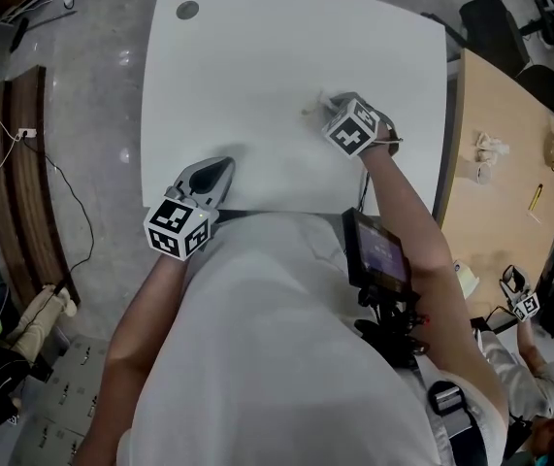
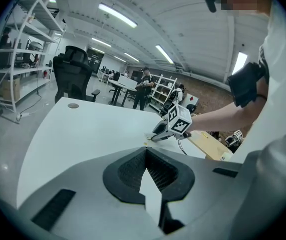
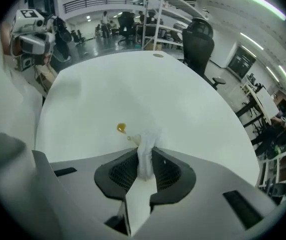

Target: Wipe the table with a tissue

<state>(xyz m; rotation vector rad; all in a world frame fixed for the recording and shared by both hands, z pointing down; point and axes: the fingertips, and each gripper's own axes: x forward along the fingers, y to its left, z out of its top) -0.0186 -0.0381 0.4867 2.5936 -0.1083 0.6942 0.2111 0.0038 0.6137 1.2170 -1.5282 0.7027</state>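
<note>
**Left side.** Your left hand-held gripper (image 1: 224,168) sat at the near edge of the white tabletop (image 1: 257,56). Its jaws were drawn together with nothing between them. It was idle and well apart from the work.

**Centre.** The right gripper view showed a small amber spot (image 3: 121,128) on the tabletop, with a smaller fleck beside it. The spot lay just beyond the tissue's free end and apart from it, or barely so. Whether it was wet or dried could not be told.

**Right of centre.** Your right hand-held gripper (image 1: 333,105) pointed steeply down at the tabletop. Its jaws were narrowed onto a white tissue (image 3: 146,140). The bunched tissue was pinched between the pads, and a crumpled tuft stuck out past the tips towards the spot.

**Handling, judged.**
- The tissue was very light, soft and limp, with no stiffness of its own.
- It would fold or drag under the tips rather than push.
- If it got damp it would likely weaken and tear or shed.
- You were best holding it by the bunched middle, as here, with enough wad ahead of the tips that the paper met the surface and not the pads.
- Light pressure seemed right, since a hard press risked pulling it out of the pinch.
</note>
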